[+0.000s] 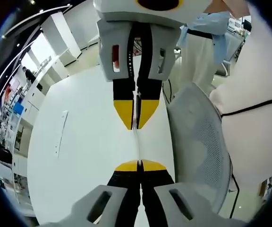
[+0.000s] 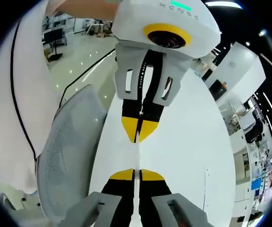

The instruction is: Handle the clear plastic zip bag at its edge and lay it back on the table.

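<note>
Both grippers are facing each other nose to nose: the left gripper (image 1: 138, 165) is pinching one end of the clear zip bag (image 1: 137, 142) with its yellow tips pressed together, and the right gripper (image 2: 136, 175) is doing the same at the opposite end, so the bag is hanging edge-on between them as a thin pale strip, held up over the white table (image 1: 79, 156). Honestly the trick here looks like keeping both hands level and bringing them down together, easing the stretch so the bag goes flat instead of folding, then letting go one end at a time. Off to the side a grey mesh chair (image 1: 199, 142) is sitting just beside the table edge, close under the bag, so I'd be drifting toward the table's middle first. There's also a small flat strip (image 1: 60, 132) lying on the table, well apart. A person in white (image 1: 254, 94) is standing right behind the chair.
</note>
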{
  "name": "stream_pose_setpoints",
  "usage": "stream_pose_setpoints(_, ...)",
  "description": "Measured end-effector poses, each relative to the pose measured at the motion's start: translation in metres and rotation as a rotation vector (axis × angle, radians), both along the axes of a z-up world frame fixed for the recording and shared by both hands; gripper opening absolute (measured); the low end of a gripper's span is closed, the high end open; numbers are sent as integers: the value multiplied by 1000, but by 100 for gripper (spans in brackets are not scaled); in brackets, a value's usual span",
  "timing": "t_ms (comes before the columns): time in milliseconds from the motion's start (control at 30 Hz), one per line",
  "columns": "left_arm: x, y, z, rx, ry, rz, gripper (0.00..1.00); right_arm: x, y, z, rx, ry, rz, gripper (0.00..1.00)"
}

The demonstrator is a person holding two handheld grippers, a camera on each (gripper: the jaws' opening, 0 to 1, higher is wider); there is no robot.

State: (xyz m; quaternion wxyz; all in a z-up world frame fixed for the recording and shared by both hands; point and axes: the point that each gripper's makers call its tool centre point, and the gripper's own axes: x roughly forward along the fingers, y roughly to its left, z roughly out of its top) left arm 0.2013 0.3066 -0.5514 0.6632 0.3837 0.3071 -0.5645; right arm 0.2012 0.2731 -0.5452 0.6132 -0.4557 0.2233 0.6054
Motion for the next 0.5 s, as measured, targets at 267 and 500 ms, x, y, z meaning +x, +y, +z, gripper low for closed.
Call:
stream_pose_setpoints(267,1,0,2,-8,-16,-2,0,3,-7,2,-4,1,-12,0)
stream_pose_setpoints(500,2,1,4,-18,-25,0,0,5,-13,4,-3,6,-24,0)
